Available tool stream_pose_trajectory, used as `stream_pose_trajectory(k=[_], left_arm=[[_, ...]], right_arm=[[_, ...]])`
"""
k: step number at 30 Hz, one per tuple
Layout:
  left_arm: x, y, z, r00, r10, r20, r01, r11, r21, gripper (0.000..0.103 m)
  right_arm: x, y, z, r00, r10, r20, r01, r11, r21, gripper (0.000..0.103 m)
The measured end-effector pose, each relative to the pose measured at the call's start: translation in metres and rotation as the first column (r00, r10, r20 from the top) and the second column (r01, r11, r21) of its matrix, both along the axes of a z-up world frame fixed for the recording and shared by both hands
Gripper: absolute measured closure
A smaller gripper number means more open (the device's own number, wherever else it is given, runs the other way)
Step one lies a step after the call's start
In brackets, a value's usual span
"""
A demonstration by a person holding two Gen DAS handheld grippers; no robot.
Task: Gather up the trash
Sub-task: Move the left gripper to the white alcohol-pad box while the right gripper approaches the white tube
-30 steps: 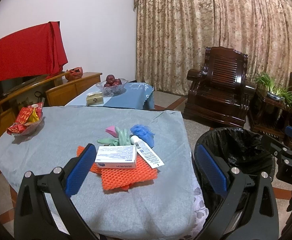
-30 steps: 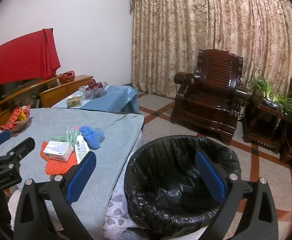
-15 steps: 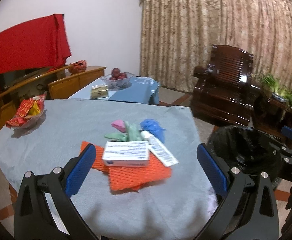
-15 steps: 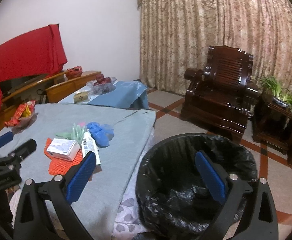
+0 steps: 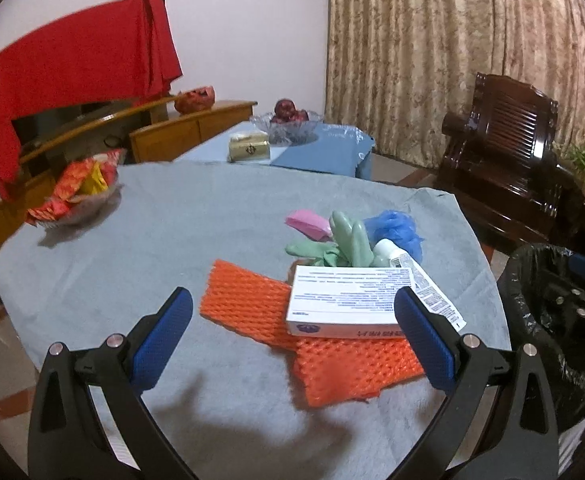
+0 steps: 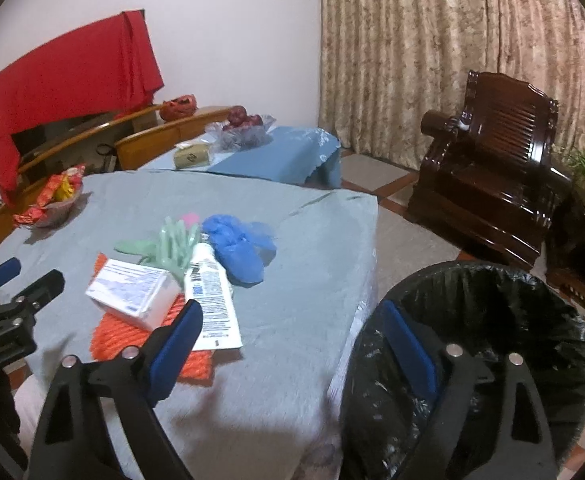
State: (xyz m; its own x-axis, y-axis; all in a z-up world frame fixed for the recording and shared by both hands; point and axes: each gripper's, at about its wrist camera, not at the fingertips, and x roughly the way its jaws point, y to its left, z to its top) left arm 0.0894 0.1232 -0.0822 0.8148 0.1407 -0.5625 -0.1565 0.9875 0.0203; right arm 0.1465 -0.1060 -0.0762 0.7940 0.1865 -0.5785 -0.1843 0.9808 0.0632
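A pile of trash lies on the grey tablecloth (image 5: 180, 240): a white box (image 5: 344, 306) on orange foam netting (image 5: 332, 364), a white tube (image 5: 420, 284), green gloves (image 5: 344, 242), a blue shoe cover (image 5: 396, 228) and a pink item (image 5: 308, 222). My left gripper (image 5: 292, 336) is open and empty, just in front of the netting and box. My right gripper (image 6: 292, 340) is open and empty at the table's right edge, with the box (image 6: 132, 292), the tube (image 6: 210, 292) and the black-lined bin (image 6: 492, 332) ahead of it.
A bowl of red snack packets (image 5: 76, 196) sits at the table's far left. Behind is a blue-covered low table (image 5: 312, 148) with a fruit bowl. A dark wooden armchair (image 6: 488, 160) stands at the right. The bin (image 5: 548, 308) is right of the table.
Both grippers have moved left and closer to the table. The trash pile now looms larger in both views, and the bin has slid to the right.
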Motion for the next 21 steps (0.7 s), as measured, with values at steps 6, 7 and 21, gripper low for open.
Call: stream_pose_trajectory(k=[6,7,21], left_arm=[[0.021,-0.019,-0.019,0.997,-0.071,-0.038,0.071,0.997,-0.02,0.005],[0.023,-0.021,-0.022,0.996,-0.075,-0.045,0.074,0.997,-0.021,0.005],[0.042,-0.043,-0.051,0.994,-0.017,-0.106,0.021,0.999,0.034,0.005]], right_arm=[[0.016,-0.002,-0.01,1.0,-0.019,-0.018,0.018,0.999,-0.032,0.013],[0.019,-0.002,-0.011,1.0,-0.021,-0.019,0.02,0.999,-0.035,0.013],[0.033,-0.003,-0.025,0.999,-0.022,-0.041,0.02,0.999,-0.047,0.013]])
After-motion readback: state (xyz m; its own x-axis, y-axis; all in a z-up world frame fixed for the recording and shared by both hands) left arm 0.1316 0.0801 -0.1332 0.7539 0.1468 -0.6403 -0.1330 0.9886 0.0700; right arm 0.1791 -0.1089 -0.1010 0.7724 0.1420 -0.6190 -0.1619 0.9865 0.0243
